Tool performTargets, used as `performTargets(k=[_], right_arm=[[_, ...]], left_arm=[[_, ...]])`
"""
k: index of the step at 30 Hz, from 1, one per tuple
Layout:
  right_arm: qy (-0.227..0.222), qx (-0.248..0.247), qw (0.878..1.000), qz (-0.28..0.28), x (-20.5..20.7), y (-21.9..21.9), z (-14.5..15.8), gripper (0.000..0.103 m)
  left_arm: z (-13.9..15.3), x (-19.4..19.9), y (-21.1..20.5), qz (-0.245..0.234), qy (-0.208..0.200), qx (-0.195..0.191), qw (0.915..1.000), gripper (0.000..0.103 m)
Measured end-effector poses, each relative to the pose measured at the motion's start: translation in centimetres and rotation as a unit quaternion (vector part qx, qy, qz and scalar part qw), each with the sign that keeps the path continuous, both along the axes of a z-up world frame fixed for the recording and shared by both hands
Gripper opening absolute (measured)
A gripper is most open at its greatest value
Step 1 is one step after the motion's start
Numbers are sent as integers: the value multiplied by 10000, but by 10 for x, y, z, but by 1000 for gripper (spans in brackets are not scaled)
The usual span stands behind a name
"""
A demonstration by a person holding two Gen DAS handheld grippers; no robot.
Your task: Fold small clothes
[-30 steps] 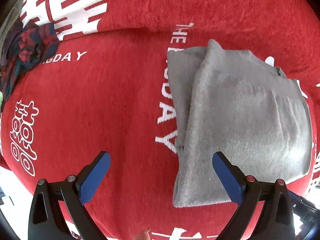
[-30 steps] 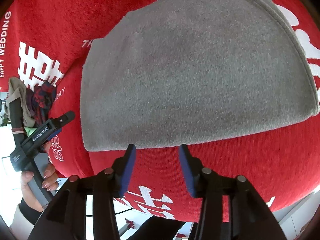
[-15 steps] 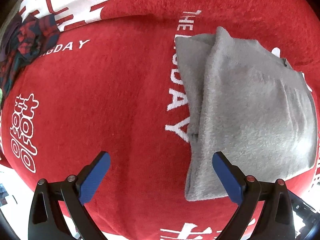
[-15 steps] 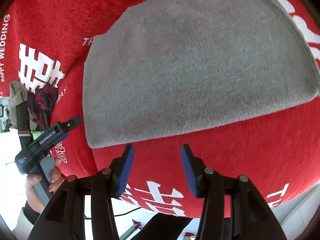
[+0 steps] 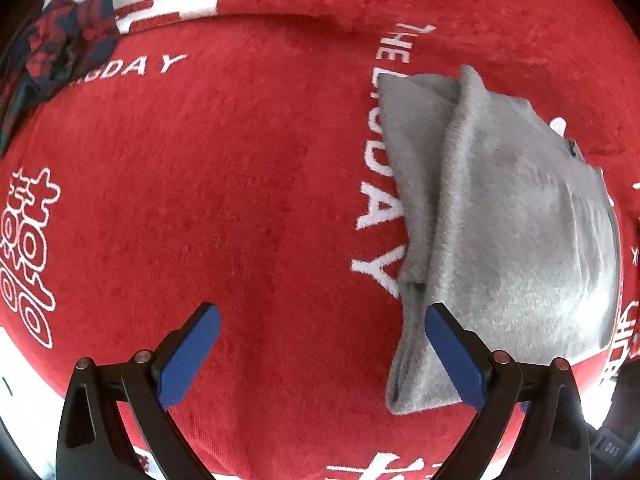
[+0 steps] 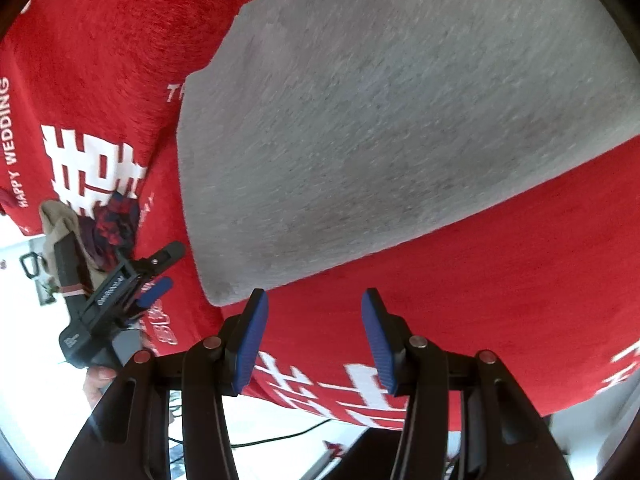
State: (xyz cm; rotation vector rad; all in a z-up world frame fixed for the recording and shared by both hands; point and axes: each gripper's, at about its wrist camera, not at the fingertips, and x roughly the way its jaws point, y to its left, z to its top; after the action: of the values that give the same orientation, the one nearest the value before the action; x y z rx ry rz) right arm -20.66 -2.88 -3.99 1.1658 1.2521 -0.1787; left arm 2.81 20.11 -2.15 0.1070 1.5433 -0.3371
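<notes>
A folded grey fleece garment [image 5: 516, 232] lies flat on the red printed cloth [image 5: 224, 184]; it fills the upper part of the right wrist view [image 6: 400, 120]. My left gripper [image 5: 322, 320] hangs wide open, pointing down, just left of the garment's near left edge, with only red cloth between its jaws; its right finger overlaps that edge in the picture. My right gripper [image 6: 314, 312] stands partly open just short of the garment's near edge, nothing between its blue pads. The left gripper [image 6: 158, 276] also shows at the left there, held by a hand [image 6: 98, 378].
A heap of dark red-and-navy plaid clothes [image 5: 60, 48] lies at the cloth's far left, seen again with a beige piece in the right wrist view [image 6: 108, 220]. White lettering and symbols mark the cloth. The cloth's edge and a pale floor with a cable [image 6: 280, 436] lie below.
Both grippers have sunk closer to the cloth. In the left view the garment slid right; in the right view its near edge now tilts and its left corner nears the left pad.
</notes>
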Motion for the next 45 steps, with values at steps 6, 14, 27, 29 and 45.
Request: performTargets(k=[6,14,27,29,45], right_arm=[[-338,670,9958,-520,8,12,-20,54],[-764,961,9842,-1276,19,11,-35,55],[-1534,1907,9536,-1753,35,1,-30,8],[-1759,1875,9537,-1563,39,-4,-14,8],[-1141,1390,9830,-367,34,-1,-5,11]], left_arm=[[-6,12,10,158,174,-523,9984,102],[-14,18,-2,221,587,-1258,9901,102],[-35,38,-37,347,1479,-2581,9541,102],[-38,42,-44,364,1647,-2795,9452,102],[-27,33,-134,-549,1499,-2729,9487,98]])
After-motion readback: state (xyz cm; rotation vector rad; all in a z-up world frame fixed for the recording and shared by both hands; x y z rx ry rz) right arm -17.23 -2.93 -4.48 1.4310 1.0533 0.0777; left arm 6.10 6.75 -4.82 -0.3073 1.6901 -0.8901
